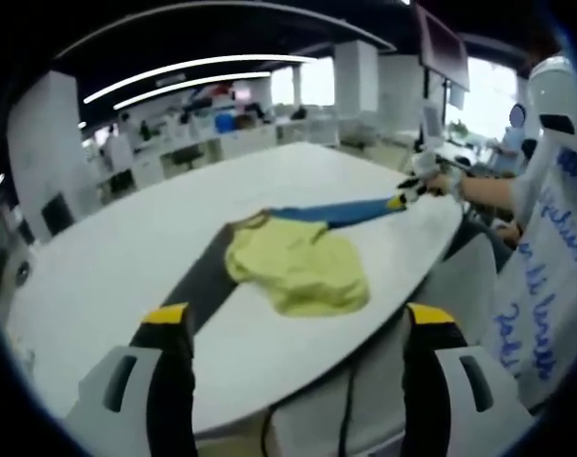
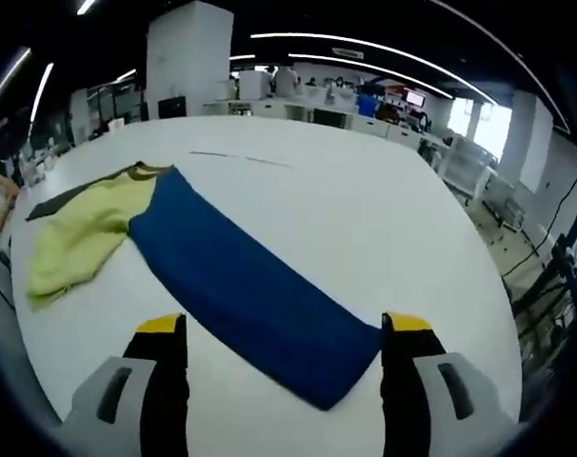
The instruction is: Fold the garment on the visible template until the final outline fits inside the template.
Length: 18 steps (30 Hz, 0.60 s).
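Note:
A crumpled yellow garment [image 1: 298, 267] lies near the table's edge, partly over a dark grey strip [image 1: 198, 281] and the end of a long blue strip [image 1: 341, 211]. My left gripper [image 1: 298, 319] hovers open above the table's near edge, short of the garment, nothing between its jaws. A hand holds my right gripper [image 1: 410, 193] at the blue strip's far end. In the right gripper view the blue strip [image 2: 241, 286] runs from between the open jaws of my right gripper [image 2: 283, 326] up to the yellow garment [image 2: 79, 233] and the grey strip [image 2: 55, 203].
The white oval table [image 2: 346, 190] is wide and bare beyond the cloths. A person in a white shirt [image 1: 555, 238] stands at the table's right side, with a pale chair [image 1: 465, 271] beside the edge. Desks and pillars stand far behind.

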{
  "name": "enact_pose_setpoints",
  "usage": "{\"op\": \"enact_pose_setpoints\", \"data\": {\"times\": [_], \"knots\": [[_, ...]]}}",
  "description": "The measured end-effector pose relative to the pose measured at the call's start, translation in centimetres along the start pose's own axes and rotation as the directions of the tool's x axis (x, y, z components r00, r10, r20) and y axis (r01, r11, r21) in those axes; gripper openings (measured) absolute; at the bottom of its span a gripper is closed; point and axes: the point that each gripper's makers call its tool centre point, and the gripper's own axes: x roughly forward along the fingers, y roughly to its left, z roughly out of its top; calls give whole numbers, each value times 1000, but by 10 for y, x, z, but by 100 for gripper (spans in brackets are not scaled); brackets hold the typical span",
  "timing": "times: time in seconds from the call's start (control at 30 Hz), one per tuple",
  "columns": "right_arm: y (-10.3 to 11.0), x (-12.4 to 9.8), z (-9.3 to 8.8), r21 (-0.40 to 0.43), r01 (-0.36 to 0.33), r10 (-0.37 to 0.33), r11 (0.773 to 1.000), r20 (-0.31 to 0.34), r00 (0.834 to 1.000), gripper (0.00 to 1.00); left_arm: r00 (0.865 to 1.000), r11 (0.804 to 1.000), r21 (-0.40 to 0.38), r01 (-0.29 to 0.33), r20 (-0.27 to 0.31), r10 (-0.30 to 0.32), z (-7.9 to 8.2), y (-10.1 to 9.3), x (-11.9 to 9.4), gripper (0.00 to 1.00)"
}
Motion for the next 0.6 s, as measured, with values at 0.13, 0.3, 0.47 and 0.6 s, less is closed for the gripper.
{"op": "enact_pose_setpoints", "data": {"times": [0.13,0.3,0.47,0.6], "knots": [[14,-4,8,13,-25,25,1000,12,1000,95,1000,1000,-2,0,-1,0,-2,2,-1,87],[29,-10,23,11,-57,57,998,39,998,100,1000,1000,-5,3,4,-3,-2,3,0,87],[50,-22,38,-21,-75,76,997,54,996,100,1000,1000,-4,5,6,-5,-3,5,-1,87],[68,-29,47,-50,-100,104,994,79,991,100,1000,1000,-8,7,9,-6,-5,6,-2,87]]}}
